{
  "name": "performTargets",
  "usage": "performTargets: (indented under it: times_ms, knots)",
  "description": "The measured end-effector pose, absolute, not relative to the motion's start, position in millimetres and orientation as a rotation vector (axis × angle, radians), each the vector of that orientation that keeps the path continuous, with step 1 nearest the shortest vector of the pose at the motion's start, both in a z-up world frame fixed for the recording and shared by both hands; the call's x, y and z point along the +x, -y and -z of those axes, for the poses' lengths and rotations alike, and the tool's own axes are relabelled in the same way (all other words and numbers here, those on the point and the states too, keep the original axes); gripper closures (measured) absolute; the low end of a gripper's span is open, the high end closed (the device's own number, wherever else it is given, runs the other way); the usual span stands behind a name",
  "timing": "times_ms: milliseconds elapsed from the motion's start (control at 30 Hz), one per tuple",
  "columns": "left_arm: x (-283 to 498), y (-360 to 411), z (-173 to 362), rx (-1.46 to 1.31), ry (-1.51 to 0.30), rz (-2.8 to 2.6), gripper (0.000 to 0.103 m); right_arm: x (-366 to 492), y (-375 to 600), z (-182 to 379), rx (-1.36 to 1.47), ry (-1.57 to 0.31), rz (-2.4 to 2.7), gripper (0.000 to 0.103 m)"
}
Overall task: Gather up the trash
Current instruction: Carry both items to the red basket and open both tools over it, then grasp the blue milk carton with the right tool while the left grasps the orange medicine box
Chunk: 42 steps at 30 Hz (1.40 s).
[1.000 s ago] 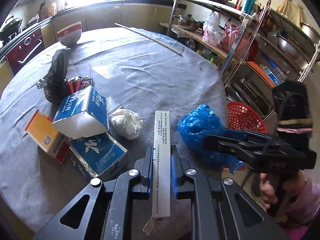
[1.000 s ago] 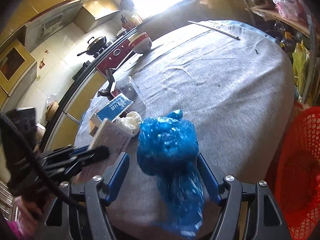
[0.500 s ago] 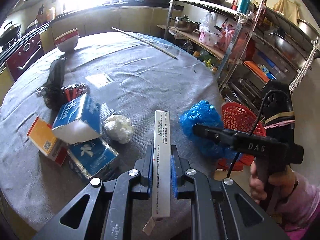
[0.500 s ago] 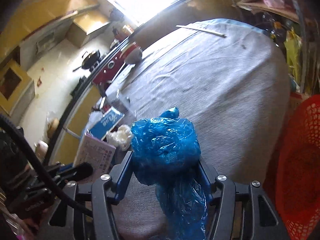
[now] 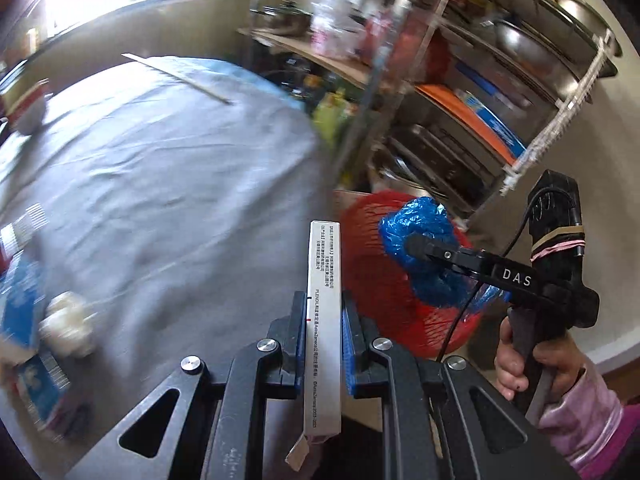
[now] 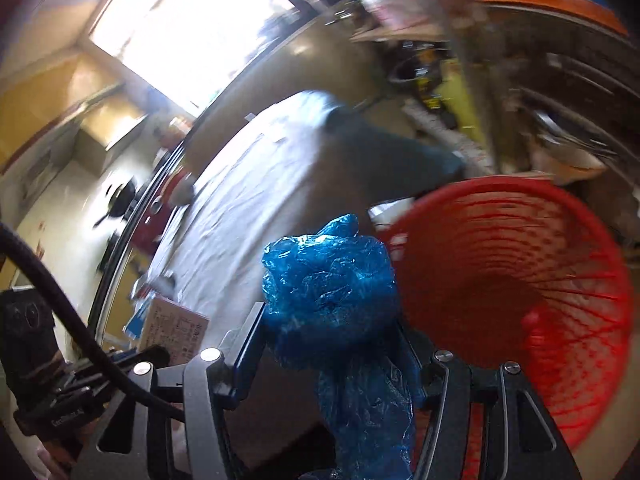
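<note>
Blue bag [image 6: 328,280] in right claw [image 6: 330,344]; one white box [image 5: 324,320] in left claw [image 5: 323,344]; one red basket [image 6: 516,280]

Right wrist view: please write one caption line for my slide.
Right gripper jaws shut on a crumpled blue plastic bag, beside the red mesh basket.
</note>
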<state>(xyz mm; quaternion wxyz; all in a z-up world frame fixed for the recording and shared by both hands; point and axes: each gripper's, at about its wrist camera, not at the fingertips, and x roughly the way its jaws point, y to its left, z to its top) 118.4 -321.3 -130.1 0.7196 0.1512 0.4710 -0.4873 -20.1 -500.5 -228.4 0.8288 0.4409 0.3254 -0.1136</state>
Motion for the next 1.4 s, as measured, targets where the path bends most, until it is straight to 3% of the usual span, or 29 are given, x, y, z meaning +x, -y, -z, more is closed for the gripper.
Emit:
performTargets:
  times_ms: [233,300,333,367,400,867,1400]
  knots:
    - [97,392,137,0.324,-1.063,1.198,0.085,-70,543,236,1.034,-0.64,0.354,0.036]
    - [90,406,136,0.335,-1.063,1.236,0.072,-81,550,235,1.056,-0.612,0.376,0.034]
    - [87,412,134,0.342,-1.055,1.234,0.056,-85,551,235,1.061,-0.601,0.379,0.034]
    - [86,412,132,0.338,-1.033,1.23,0.046,-89,553,233,1.062,-0.586,0.381,0.033]
    - [85,412,130,0.333,-1.013,1.228,0.043,-91,554,231,1.054,-0.572,0.383,0.031]
    - [100,310,106,0.388,-0.913,0.948,0.042,-46,505,205,0.897,-0.598,0.263,0.03]
    - [167,71,104,0.133,-0.913,0.44,0.039,49,374,179,0.697,-0.769,-0.065,0.03]
